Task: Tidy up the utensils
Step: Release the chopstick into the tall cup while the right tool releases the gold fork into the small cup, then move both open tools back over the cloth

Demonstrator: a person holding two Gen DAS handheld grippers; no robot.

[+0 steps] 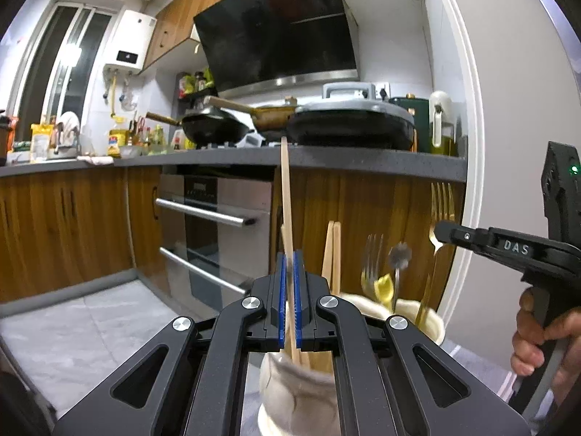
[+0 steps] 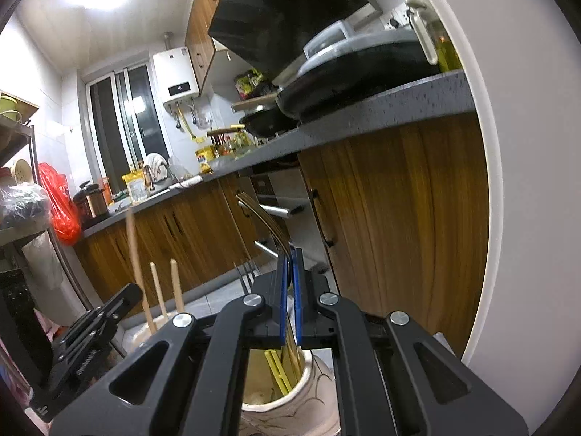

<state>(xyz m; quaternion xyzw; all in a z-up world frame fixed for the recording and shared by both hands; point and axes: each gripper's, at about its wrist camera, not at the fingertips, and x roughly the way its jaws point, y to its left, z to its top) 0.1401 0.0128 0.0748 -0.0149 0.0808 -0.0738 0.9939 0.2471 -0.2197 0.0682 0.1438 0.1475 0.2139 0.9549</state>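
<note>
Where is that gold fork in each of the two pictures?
Left wrist view: the gold fork stands at right, tines up, gripped by the right gripper.
Right wrist view: the same fork is at centre, rising up-left from that gripper's shut blue pads.
Shared landmark: the white water heater on the far wall.

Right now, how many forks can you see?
2: gold fork clamped in the right gripper, handle in the holder; silver fork standing beside it. Others may be hidden.
</note>
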